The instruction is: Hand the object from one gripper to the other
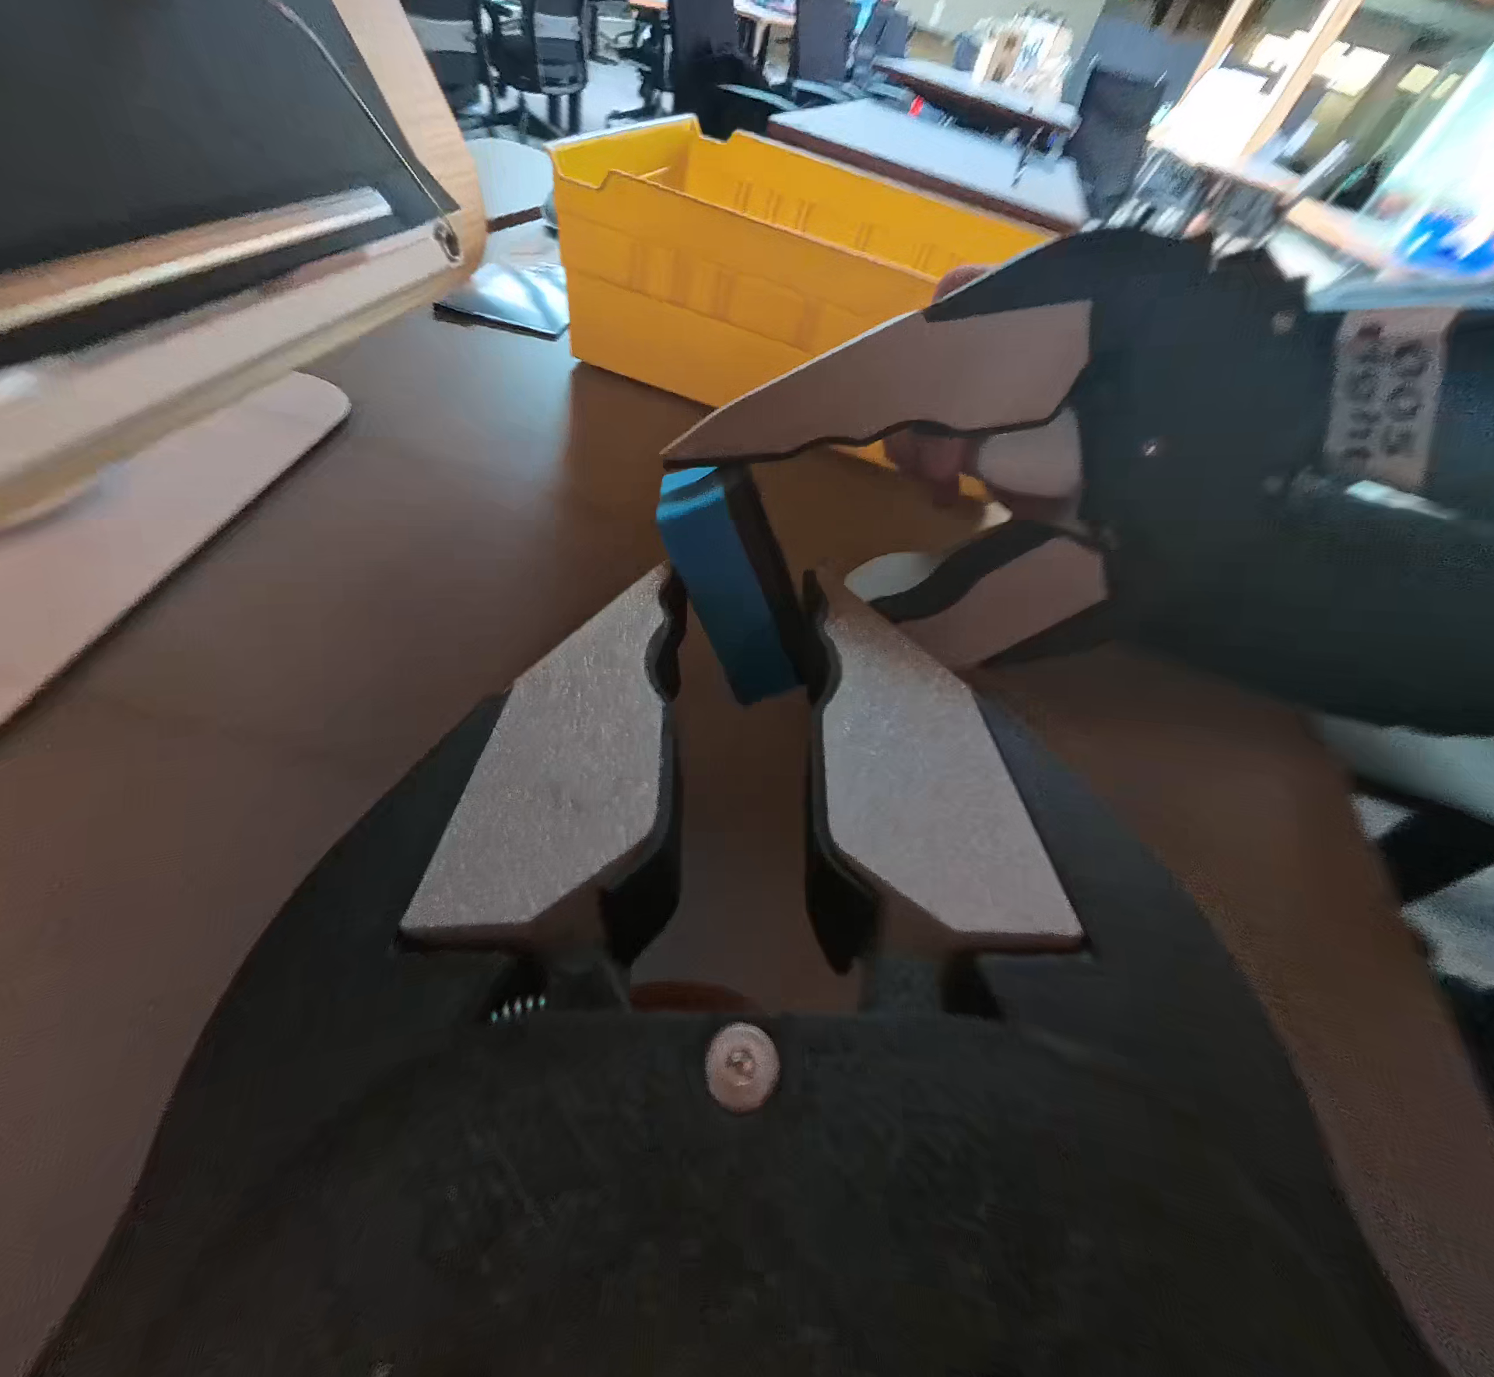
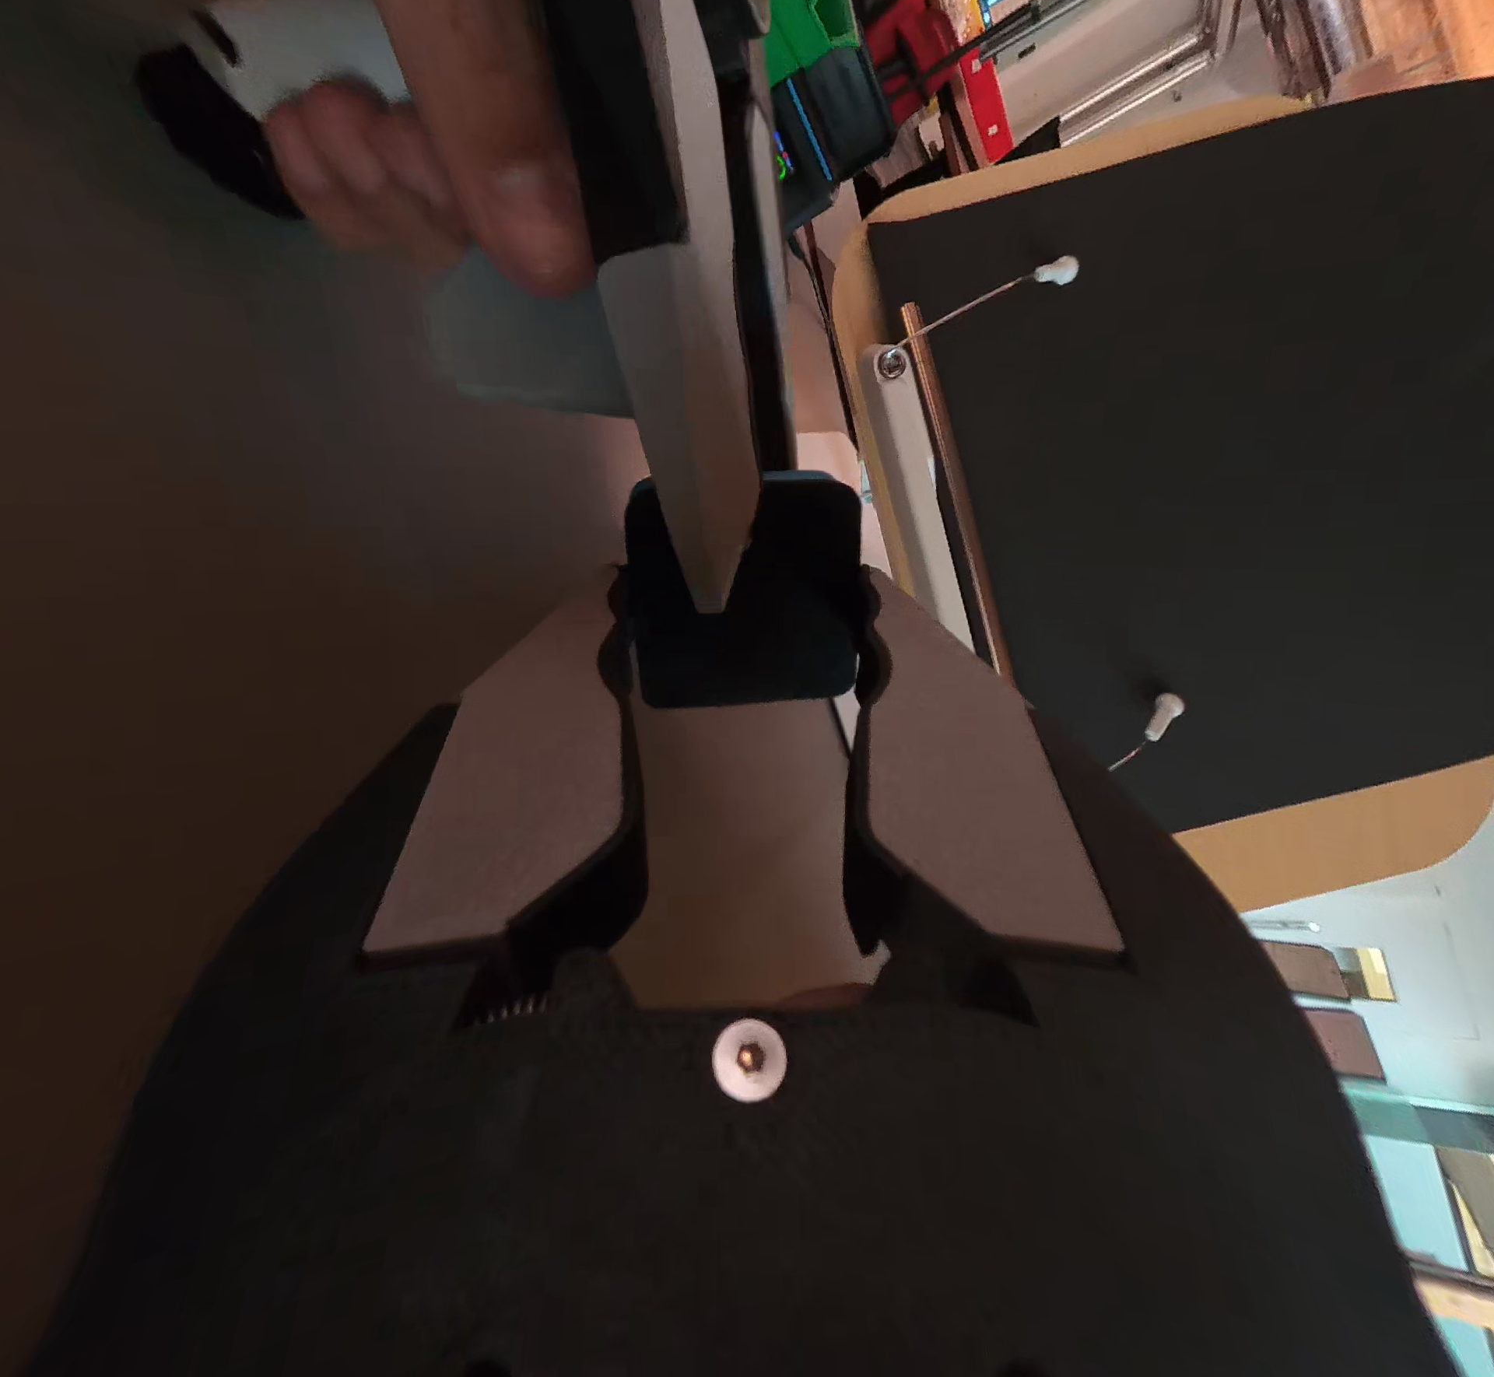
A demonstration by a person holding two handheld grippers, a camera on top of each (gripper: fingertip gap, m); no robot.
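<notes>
I can't see the far face of the blue block [image 1: 723, 586]; my left gripper [image 1: 740, 594] covers its lower end, and the right gripper [image 1: 776, 530] hides its top. In the right wrist view the block [image 2: 796, 635] is in deep shadow. The yellow bin [image 1: 728, 271] is blurred, its right end hidden.

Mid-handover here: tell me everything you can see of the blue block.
The blue block is a flat, rounded-corner slab, matte like plastic or foam, with a dark face or edge on one side. It is held tilted above the brown table, off its surface. The left gripper pinches its thin sides; the right gripper spans its wider faces at its tips. Nothing else touches it.
</notes>
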